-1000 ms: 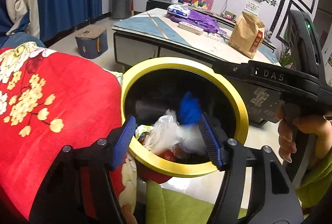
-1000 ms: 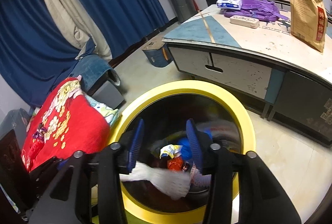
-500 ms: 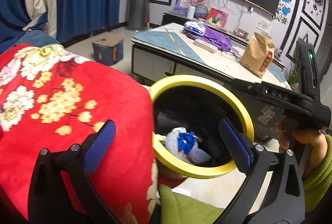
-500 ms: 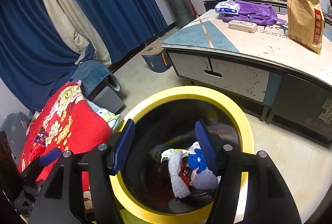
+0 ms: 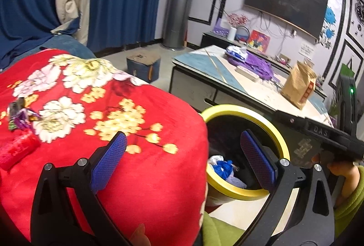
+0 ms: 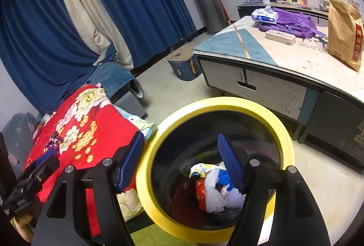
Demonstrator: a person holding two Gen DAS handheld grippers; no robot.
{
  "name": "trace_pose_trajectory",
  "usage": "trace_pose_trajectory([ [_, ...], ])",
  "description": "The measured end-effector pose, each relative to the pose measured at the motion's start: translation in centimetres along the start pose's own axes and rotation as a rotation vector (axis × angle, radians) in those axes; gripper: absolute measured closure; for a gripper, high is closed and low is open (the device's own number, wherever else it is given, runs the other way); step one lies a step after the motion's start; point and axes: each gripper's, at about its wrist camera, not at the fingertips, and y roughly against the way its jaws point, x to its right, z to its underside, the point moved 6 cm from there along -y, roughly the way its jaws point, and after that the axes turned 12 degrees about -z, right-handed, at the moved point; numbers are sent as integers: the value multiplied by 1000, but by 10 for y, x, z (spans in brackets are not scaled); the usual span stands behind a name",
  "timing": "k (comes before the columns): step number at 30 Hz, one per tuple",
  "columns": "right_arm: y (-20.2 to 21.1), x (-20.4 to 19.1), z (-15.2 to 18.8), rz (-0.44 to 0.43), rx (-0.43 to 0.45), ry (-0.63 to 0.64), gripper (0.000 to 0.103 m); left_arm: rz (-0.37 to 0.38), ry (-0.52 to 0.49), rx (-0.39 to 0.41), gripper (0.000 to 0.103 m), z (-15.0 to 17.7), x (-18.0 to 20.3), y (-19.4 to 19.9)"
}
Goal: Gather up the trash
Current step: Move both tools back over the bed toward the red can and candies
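Several bits already in bin (image 6: 282,130); both grippers, left (image 5: 182,164) & right (image 6: 182,161), released w/ nothing held, wrappers (image 5: 21,116) on red blanket (image 5: 136,123) left.

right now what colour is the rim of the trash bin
Yellow: the rim rings a dark interior, clearest in the right wrist view.

Trash (image 6: 213,186) in bin (image 6: 227,102), blanket (image 5: 136,132) left, table (image 6: 284,59) behind

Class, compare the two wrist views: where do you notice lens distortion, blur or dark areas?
Left wrist view: dark corners, the table edge bows, the red blanket looks soft. Right wrist view: the curtains curve, the yellow bin is dark inside, yet its trash is sharp.
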Motion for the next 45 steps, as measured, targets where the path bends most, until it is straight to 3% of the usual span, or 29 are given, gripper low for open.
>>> trace_pose_trajectory([
  [24, -8, -123, 8, -175, -14, 253, 21, -205, 196, 173, 11, -34, -124, 75],
  [45, -58, -240, 23, -343, -109, 385, 20, -395, 327, 145, 11, -25, -228, 98],
])
